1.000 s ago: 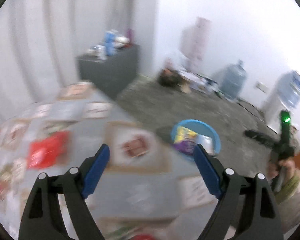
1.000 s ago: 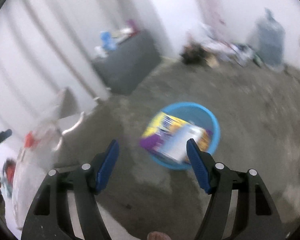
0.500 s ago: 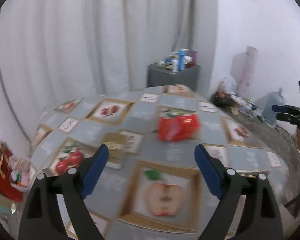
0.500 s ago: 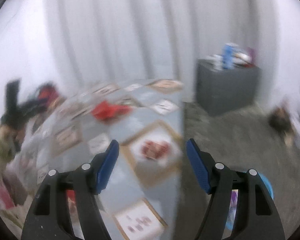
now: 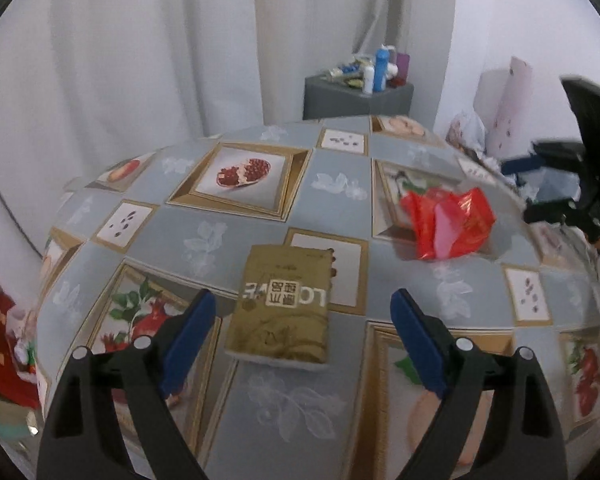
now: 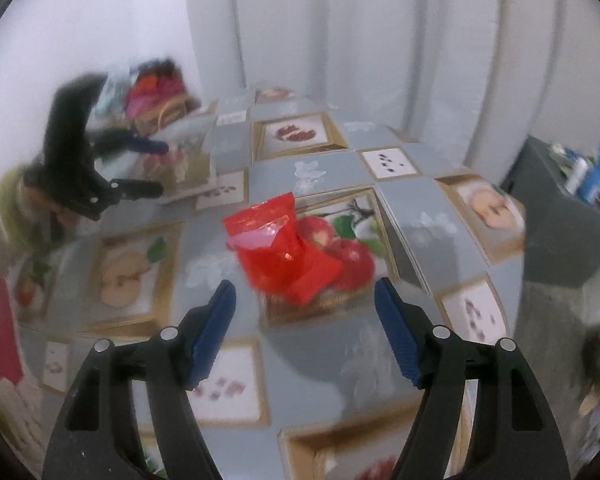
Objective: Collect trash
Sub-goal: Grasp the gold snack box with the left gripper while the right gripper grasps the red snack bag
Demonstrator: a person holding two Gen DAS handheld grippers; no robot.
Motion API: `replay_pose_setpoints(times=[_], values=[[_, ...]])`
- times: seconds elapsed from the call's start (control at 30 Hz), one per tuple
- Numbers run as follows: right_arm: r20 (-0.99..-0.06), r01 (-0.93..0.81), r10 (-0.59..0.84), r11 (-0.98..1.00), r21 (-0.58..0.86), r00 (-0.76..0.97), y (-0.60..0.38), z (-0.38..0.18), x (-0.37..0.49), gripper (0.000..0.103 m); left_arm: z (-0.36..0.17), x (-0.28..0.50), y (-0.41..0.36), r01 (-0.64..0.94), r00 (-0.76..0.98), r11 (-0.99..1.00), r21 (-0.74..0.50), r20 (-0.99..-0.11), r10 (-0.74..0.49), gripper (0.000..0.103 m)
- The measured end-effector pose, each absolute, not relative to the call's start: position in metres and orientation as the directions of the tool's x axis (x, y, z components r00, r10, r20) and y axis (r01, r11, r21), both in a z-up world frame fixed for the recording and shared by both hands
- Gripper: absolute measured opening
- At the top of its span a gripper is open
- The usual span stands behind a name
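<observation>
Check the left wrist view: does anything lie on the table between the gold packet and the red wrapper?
Nothing: only bare fruit-print tablecloth separates the gold packet from the red wrapper, seen in the left wrist view.

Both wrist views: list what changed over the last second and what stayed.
Both views swung from the blue basin on the floor to the fruit-patterned tablecloth. The left tongs now face the flat gold packet, the right tongs, jaws opening, the crumpled red plastic bag. Both tongs stayed empty; packet and bag untouched.
</observation>
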State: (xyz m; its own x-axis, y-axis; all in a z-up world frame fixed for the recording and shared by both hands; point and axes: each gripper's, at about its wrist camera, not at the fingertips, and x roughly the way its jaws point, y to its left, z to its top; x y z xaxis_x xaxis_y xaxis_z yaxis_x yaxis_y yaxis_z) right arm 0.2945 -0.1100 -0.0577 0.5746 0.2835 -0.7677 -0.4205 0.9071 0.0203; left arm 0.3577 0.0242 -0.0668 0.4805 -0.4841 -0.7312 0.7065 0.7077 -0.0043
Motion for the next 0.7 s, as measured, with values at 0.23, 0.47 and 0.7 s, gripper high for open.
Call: replay_pose_setpoints(times=[0.23,0.47,0.7], values=[[-0.845,-0.596,0.292,0.802,-0.038,0.447,-0.081,-0.083,0.335,0.074,-0.083,0.366,0.011,0.75,0.462,0.659,0.06,-0.76,-0.457,0.087],[-0.887,-0.66,0.286,0.751,-0.028,0.362,-0.077,-0.095,0.358,0.074,-0.093,0.369,0.003,0.775,0.432,0.626,0.082,-0.792,-0.431,0.087],[-0.904,-0.687,0.303,0.726,0.013,0.302,-0.077,-0.101,0.367,0.062,-0.093,0.375,0.001,0.784,0.405,0.618,0.053,-0.798,-0.446,0.08]])
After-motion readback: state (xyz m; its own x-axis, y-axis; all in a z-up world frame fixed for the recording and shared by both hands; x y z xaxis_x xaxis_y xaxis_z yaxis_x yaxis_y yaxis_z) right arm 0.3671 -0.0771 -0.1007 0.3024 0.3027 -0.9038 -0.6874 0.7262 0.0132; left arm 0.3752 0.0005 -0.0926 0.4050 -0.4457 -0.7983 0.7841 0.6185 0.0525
